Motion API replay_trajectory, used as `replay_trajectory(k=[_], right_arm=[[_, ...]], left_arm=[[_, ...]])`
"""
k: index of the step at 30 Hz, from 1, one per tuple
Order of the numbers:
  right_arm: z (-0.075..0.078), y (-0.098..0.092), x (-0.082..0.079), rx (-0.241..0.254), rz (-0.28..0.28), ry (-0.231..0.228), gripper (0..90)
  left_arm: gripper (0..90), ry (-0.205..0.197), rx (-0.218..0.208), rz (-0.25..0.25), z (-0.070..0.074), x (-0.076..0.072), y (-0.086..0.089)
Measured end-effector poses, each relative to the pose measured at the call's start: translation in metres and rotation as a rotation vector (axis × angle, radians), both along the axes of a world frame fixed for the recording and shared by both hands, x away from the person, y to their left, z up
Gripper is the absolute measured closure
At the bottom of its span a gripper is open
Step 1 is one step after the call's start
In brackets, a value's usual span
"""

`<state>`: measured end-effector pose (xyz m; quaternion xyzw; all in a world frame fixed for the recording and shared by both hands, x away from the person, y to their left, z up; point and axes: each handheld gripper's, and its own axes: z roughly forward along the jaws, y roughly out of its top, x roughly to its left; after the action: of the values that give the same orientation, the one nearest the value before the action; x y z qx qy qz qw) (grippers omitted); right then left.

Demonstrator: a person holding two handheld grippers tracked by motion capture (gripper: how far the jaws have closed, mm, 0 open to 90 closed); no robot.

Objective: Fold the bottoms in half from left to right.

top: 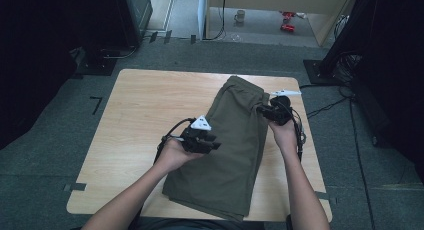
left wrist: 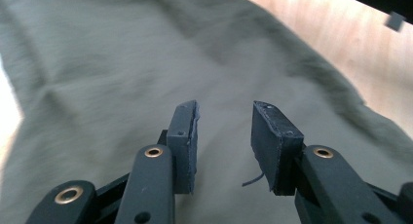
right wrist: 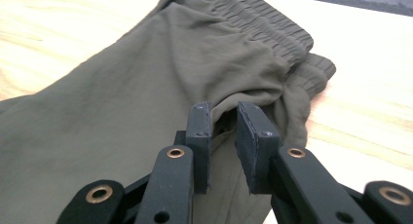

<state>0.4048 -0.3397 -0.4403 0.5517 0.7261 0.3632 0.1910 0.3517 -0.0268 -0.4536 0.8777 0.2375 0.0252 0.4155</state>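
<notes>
- The high view looked forward and down from above the person's side, far off, taking in the whole table [top: 140,90];
- each gripper view looked along its jaws, close over the olive shorts [left wrist: 122,63], which all views shared.

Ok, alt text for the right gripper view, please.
The right gripper pinches a raised fold of olive-green shorts just below their elastic waistband. The shorts lie on a light wooden table.
</notes>
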Motion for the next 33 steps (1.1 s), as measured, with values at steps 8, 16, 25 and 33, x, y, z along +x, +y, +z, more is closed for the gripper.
replay_trajectory(k=[8, 16, 25, 33], right_arm=[[-0.006, 0.011, -0.020, 0.018, 0.050, -0.007, 77.4], [-0.023, 0.027, -0.036, 0.028, 0.101, 0.015, 85.3], [-0.050, 0.028, -0.044, -0.021, 0.097, 0.063, 83.7], [-0.066, 0.019, -0.043, -0.050, 0.063, 0.073, 73.4]], left_arm=[[65.9, -0.021, 0.049, 0.041, -0.011, 0.030, 0.016], [67.0, -0.016, 0.055, 0.049, -0.027, 0.049, 0.022], [66.0, 0.034, 0.053, 0.061, -0.049, 0.054, 0.024], [65.9, 0.022, 0.057, 0.071, -0.055, 0.053, 0.026]])
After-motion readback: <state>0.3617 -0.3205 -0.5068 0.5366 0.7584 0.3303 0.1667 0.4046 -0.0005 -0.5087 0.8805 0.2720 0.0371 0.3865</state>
